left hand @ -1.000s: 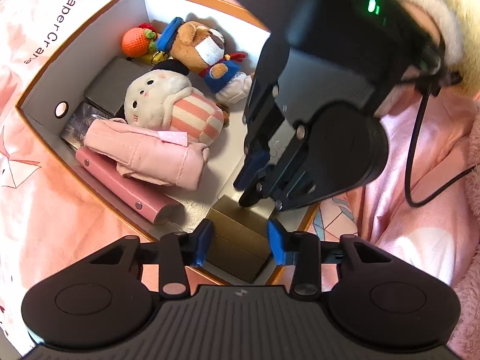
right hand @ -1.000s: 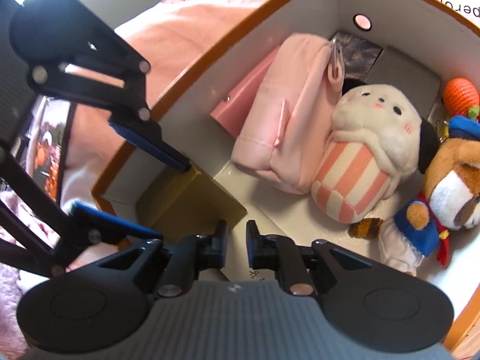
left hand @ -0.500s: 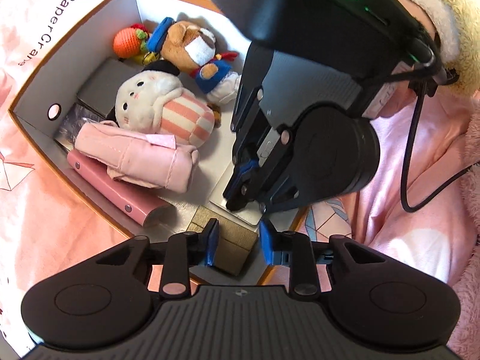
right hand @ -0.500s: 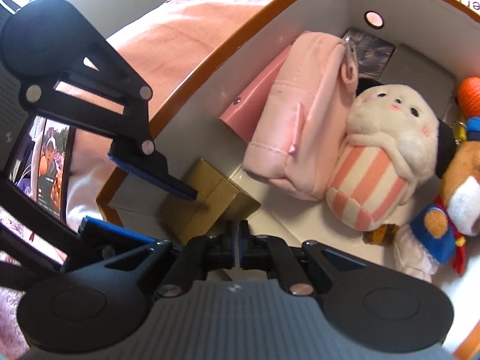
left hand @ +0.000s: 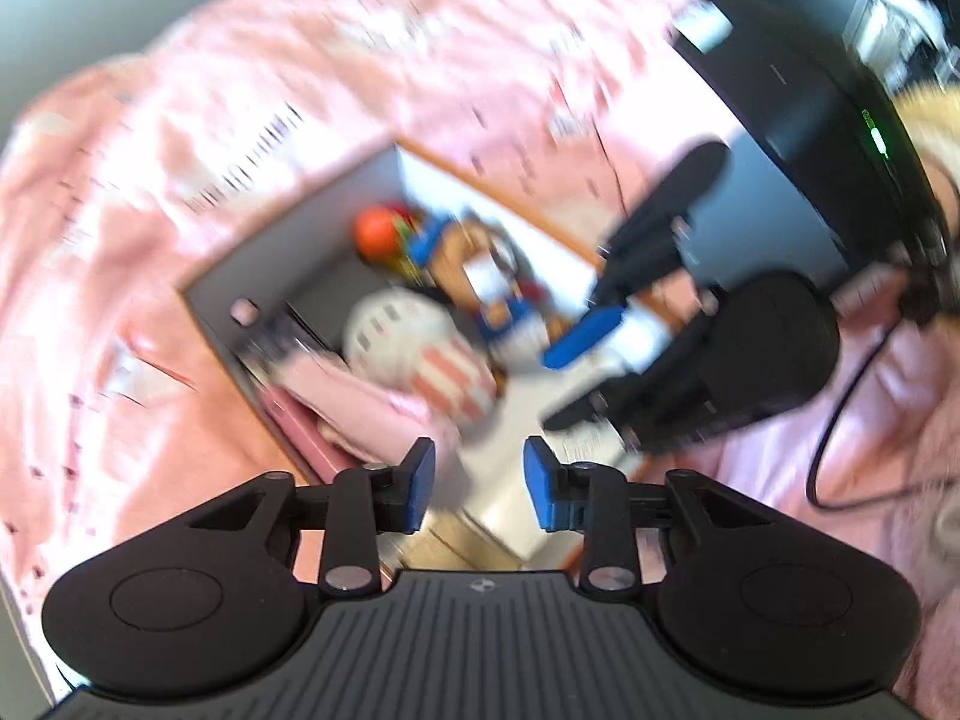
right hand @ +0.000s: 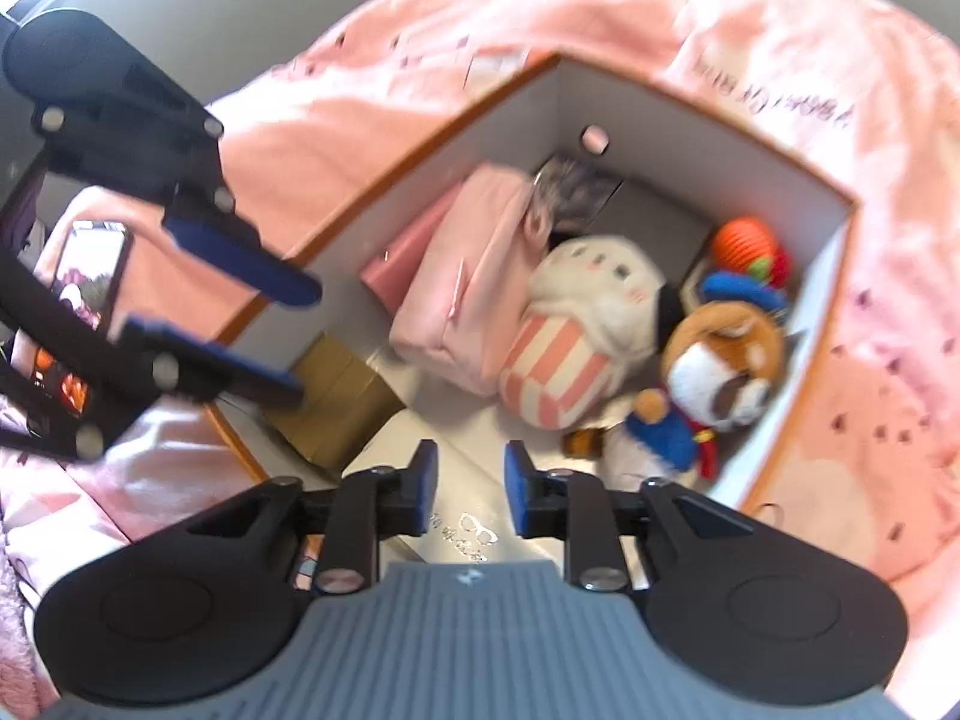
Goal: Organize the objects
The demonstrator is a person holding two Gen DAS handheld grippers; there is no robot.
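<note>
Storage box [right hand: 690,120]: an open cardboard carton with white inner walls and an orange rim, resting on a pink printed bedspread [right hand: 870,360].

Contents, as seen from the right wrist view:
- Gold box [right hand: 339,390] in the near-left corner, against the wall.
- Pink pouch [right hand: 462,282] along the left wall, lying on a pink flat case [right hand: 390,267].
- White plush with a pink-striped body [right hand: 576,330] at the centre, touching the pouch.
- Brown bear plush in blue clothing [right hand: 720,360] to the right of it.
- Orange knitted toy [right hand: 744,243] in the far-right corner.
- Grey flat item [right hand: 654,210] and a dark printed packet [right hand: 576,186] against the far wall.
- White card with printed glasses symbols [right hand: 474,531] on the floor at the near end.

Left gripper [left hand: 477,483]: above the near end of the carton, fingers spreading, nothing between them.

Right gripper [right hand: 468,486]: above the white card, fingers spreading, nothing between them.

A phone [right hand: 84,276] with a lit screen lies on the bed, outside the carton to the left. Both views are motion-blurred.
</note>
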